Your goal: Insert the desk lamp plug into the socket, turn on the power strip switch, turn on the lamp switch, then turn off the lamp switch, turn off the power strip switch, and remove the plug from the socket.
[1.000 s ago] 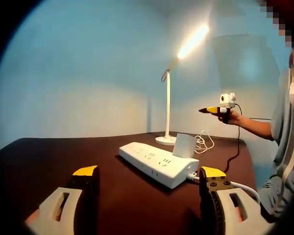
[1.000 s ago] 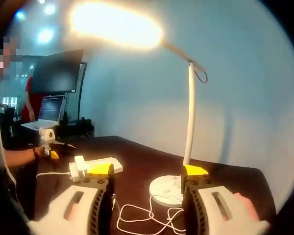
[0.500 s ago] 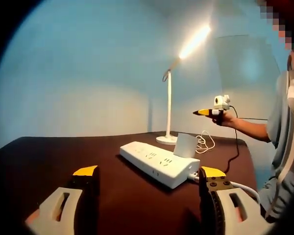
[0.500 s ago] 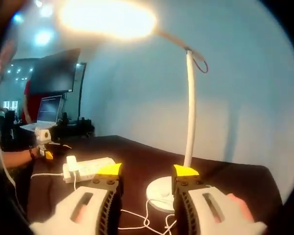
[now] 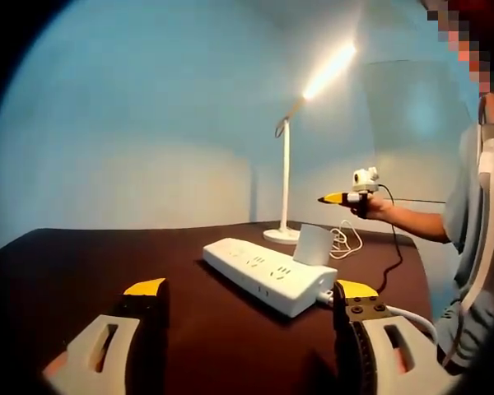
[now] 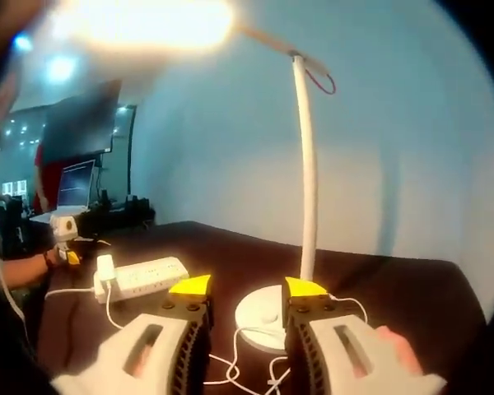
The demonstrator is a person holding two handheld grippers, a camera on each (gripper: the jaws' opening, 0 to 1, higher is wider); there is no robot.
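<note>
No legible writing on power strip (image 5: 267,275) or lamp (image 6: 303,177).

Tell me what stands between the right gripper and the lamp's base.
Nothing visible does. In the right gripper view the right gripper hangs open over the lamp base, with only bare table and loose white cord beside it.

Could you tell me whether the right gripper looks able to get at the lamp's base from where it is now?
Probably yes: the right gripper is open just above the lamp base, with nothing between them except loose white cable beside it.
</note>
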